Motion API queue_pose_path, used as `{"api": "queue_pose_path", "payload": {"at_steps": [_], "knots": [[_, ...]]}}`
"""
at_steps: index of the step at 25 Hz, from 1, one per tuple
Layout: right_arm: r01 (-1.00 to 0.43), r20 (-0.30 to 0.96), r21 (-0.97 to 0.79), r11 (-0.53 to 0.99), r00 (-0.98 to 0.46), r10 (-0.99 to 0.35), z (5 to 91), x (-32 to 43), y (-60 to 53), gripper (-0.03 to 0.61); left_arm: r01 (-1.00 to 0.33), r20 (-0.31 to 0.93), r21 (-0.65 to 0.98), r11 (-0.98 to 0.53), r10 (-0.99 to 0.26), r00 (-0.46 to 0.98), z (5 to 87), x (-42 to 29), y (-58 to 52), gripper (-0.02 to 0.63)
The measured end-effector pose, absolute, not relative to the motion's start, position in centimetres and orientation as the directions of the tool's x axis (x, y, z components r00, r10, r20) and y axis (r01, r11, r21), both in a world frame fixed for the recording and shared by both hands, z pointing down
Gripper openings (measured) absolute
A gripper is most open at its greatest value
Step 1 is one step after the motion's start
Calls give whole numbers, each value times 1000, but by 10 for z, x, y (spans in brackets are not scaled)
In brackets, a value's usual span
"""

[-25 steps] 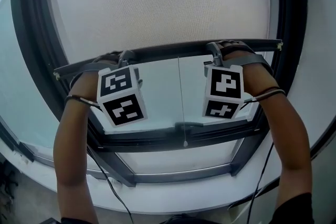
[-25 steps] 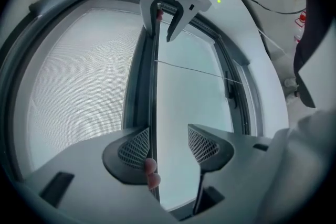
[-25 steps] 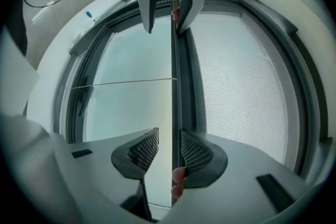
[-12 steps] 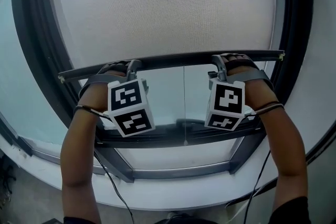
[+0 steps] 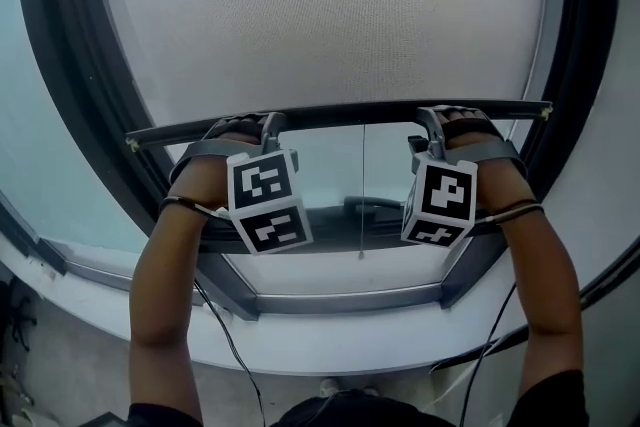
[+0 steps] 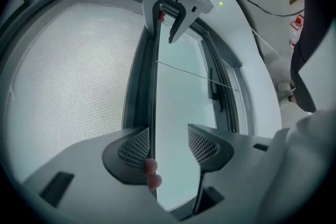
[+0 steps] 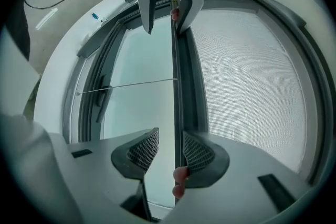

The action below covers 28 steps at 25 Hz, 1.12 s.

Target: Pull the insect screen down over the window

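White wall and a white sill [image 5: 330,355] surround a dark-framed window [image 5: 85,115], seen steeply from above. The grey mesh insect screen [image 5: 330,15] covers the upper and larger part of the opening. Its dark, straight bottom bar [image 5: 345,114] spans from the frame's left side to its right side and stops short of the frame's lower edge. Below the bar a strip of pale glass pane [image 5: 320,175] lies uncovered. A thin pull cord [image 5: 362,205] hangs from the bar's middle, passing in front of a dark window handle [image 5: 378,206] on the frame's lower rail. The left gripper [image 6: 168,140] sits on the bar toward its left end. Its jaws stand apart with the bar running between them; the bar lies against one meshed pad [image 6: 134,145] and the other pad is clear of it. The left hand's fingertips [image 6: 151,170] curl round the bar just beside that pad. The right gripper [image 7: 170,148] sits on the bar toward its right end, jaws likewise apart. There the bar runs close against one pad with a gap to the other, and the right hand's fingertips [image 7: 180,176] show beside it. Bare forearms reach up from the sill side, and a black cable [image 5: 225,340] trails down across the sill.
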State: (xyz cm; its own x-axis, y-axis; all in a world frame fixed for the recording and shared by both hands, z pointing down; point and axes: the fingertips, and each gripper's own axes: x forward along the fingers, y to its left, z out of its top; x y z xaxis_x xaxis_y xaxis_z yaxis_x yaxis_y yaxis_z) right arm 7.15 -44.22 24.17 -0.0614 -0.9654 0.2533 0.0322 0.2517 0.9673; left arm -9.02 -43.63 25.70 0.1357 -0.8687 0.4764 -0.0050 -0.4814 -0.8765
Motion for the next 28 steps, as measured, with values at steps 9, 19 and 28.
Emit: {"api": "queue_pose_path", "payload": {"at_steps": [9,19,28], "knots": [[6,256,967,256,-45,-966,268,70,-441,137,-22,494,-865,-502,-857,148,283,-91,-433,232],[32,259,965,259,-14,-966,330,72,-441,137,-18,524,-848,-530,-842,127,344,-90,-432,232],[41,347,937,346,-33,-937,395,73,-439,137,1,598,-799,-601,-794,107,408,-90,-430,232]]}}
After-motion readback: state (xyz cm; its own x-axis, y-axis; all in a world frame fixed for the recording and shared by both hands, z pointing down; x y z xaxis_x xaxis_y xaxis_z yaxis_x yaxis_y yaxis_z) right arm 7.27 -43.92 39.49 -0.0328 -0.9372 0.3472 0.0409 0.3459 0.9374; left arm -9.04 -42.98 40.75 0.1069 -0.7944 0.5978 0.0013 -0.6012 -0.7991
